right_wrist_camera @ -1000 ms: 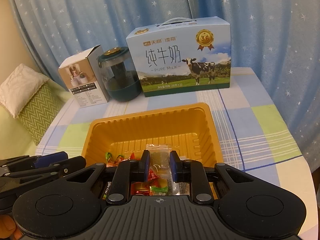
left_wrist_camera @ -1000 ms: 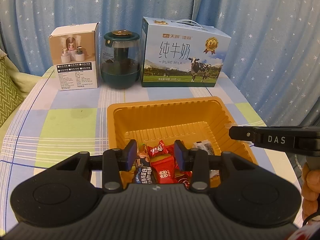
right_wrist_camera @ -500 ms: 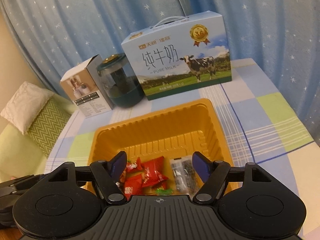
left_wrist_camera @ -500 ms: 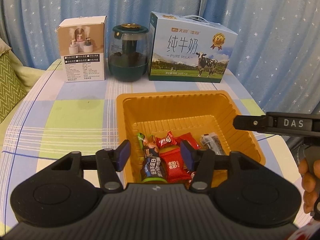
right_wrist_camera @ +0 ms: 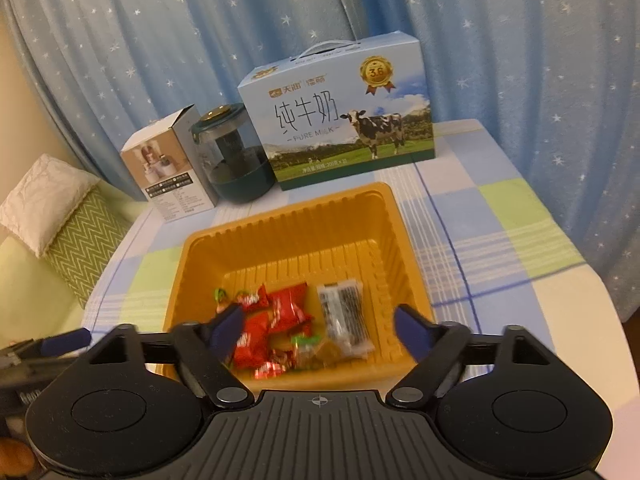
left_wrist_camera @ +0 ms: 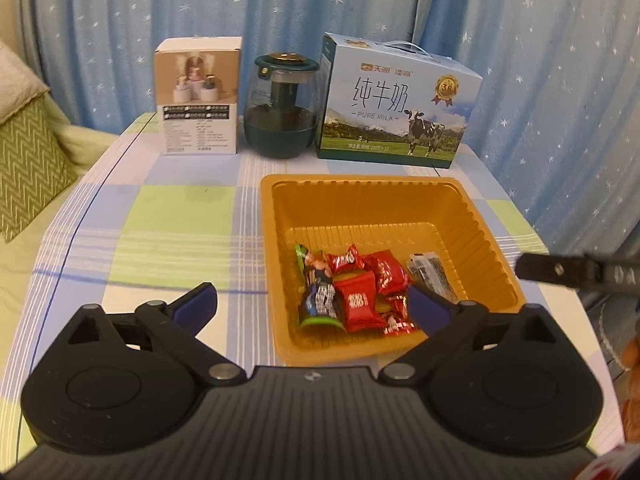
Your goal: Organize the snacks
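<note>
Along the far edge of the checked tabletop (left_wrist_camera: pixel 180 216) stand three things in a row — a small white product box (left_wrist_camera: pixel 198 96) on the left, a dark green glass jar (left_wrist_camera: pixel 282 108) with a gold-topped lid beside it, and a blue milk carton (left_wrist_camera: pixel 396 102) printed with a cow and the words PURE MILK. Behind them hangs a blue star-patterned curtain (left_wrist_camera: pixel 540 60). Off the tabletop's left side lies a green zigzag cushion (left_wrist_camera: pixel 28 164).

It looked like a home: a table (left_wrist_camera: pixel 160 220) in checked cloth stood before a starry curtain (left_wrist_camera: pixel 120 40), a cushion (left_wrist_camera: pixel 28 160) beside the table, a milk carton (left_wrist_camera: pixel 396 100) on it.
</note>
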`<state>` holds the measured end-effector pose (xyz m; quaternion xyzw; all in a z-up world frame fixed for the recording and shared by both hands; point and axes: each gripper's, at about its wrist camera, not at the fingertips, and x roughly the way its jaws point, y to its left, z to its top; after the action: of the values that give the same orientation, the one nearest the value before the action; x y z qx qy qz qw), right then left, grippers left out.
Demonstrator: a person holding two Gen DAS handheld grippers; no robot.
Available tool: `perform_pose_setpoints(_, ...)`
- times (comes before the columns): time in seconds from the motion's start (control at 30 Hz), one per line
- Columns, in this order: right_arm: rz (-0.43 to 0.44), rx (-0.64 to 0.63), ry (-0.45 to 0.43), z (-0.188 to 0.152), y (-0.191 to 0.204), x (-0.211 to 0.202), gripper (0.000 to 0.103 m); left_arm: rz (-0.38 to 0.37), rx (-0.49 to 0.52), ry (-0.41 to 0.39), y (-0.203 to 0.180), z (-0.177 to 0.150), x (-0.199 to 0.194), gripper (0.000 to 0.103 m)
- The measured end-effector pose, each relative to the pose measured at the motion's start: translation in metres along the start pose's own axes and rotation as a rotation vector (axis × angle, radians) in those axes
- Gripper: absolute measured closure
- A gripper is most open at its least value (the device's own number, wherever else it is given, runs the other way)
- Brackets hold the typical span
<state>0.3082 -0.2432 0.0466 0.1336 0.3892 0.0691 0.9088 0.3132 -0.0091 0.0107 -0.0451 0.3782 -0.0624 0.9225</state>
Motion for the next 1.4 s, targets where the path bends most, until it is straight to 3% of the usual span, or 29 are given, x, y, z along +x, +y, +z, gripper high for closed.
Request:
perform_pose_setpoints(0.17,-0.021,0.009,-0.025,-0.037,0.002,-0.038,0.013,-0.058,-0.112,-0.018,0.014,-0.018,-0.034,0.000)
perform_pose_setpoints(0.3,-0.026,0.007,-0.066,-0.074,0.013,-0.072,0.012,-0.247,-0.347,-0.057,0.034,-0.042,-0.067,0.000)
perform_pose_setpoints(0.5,0.037,-0.016,-0.143,-0.129,0.054,-0.120,0.011,-0.504,-0.589,-0.096,0.050,-0.080,-0.114,0.000)
perform_pose_setpoints(0.57,0.058,-0.061,-0.170,-0.148,0.072,-0.133,0.010,-0.564,-0.655,-0.109,0.058,-0.093,-0.131,0.000)
perform_pose_setpoints(0.67,0.098,-0.116,-0.195,-0.172,0.097,-0.147,0.009,-0.591,-0.685,-0.114,0.066,-0.107,-0.153,0.000)
perform_pose_setpoints(0.8,0.129,-0.144,-0.222,-0.192,0.114,-0.160,0.009,-0.557,-0.692,-0.143,0.076,-0.123,-0.176,0.000)
perform_pose_setpoints(0.87,0.137,-0.133,-0.206,-0.196,0.115,-0.160,0.009,-0.497,-0.673,-0.141,0.079,-0.128,-0.183,0.000)
perform_pose_setpoints(1.2,-0.002,-0.103,-0.185,-0.193,0.080,-0.162,0.009,-0.189,-0.462,-0.121,0.059,-0.143,-0.193,0.000)
perform_pose_setpoints(1.4,-0.048,-0.150,-0.146,-0.201,0.072,-0.164,0.009,-0.064,-0.376,-0.075,0.047,-0.162,-0.190,0.000)
